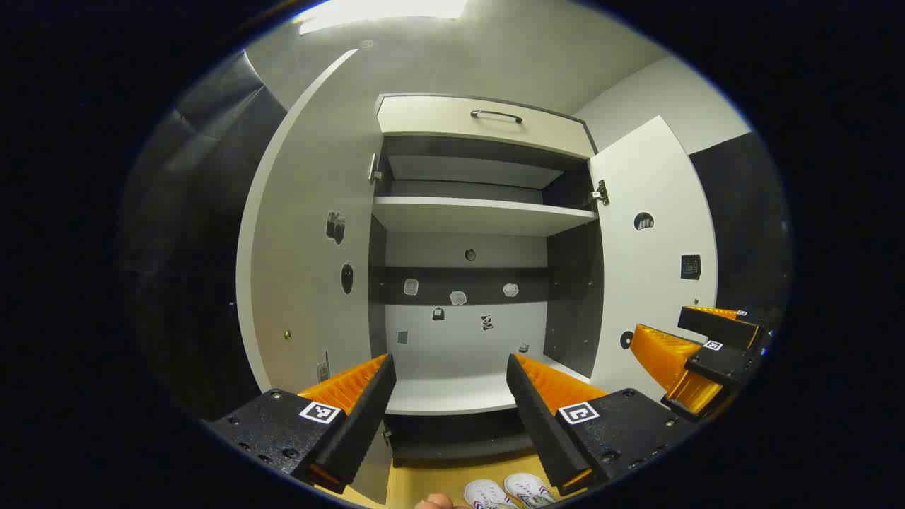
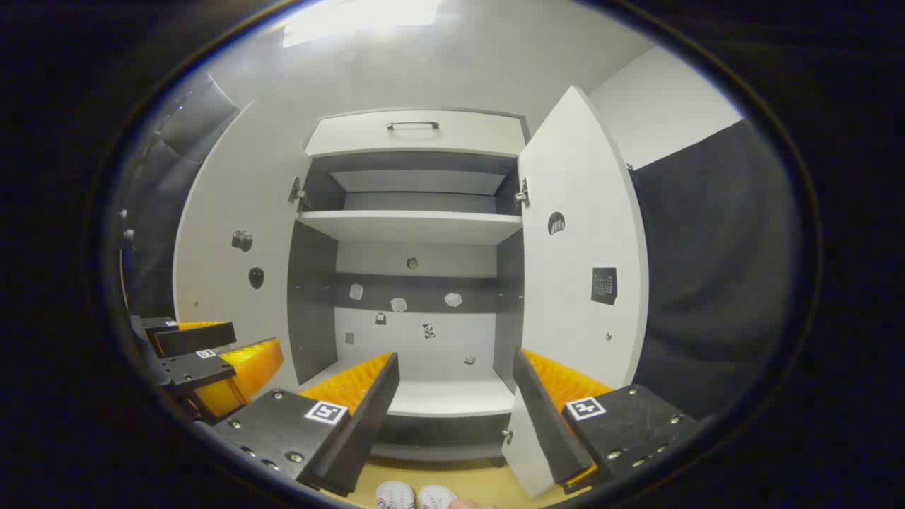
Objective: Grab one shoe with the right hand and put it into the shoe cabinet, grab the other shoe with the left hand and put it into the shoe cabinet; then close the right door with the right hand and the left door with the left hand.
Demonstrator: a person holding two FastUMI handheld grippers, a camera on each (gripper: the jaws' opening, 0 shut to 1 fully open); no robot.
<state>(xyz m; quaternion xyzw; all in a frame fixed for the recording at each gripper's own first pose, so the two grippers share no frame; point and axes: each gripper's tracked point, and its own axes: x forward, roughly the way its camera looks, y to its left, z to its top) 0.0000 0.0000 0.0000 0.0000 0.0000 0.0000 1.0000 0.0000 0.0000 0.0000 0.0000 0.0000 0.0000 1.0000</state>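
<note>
Facing: the shoe cabinet (image 1: 459, 283) is squared up by both grippers, doors wide.
Progress: nothing stowed; shelves bare; all four steps judged left.
Shoes: pair of shoes (image 1: 509, 492) seen on the floor just before the cabinet's base, side by side.
Axis: toes apparently toward the cabinet; long axes hard to confirm.
Left gripper (image 1: 451, 396): fingers spread, empty.
Right gripper (image 2: 456, 396): fingers spread, empty.

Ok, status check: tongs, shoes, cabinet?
Left tongs open, right tongs open, both empty. Shoes on floor before cabinet. Both doors open, nothing blocking.
</note>
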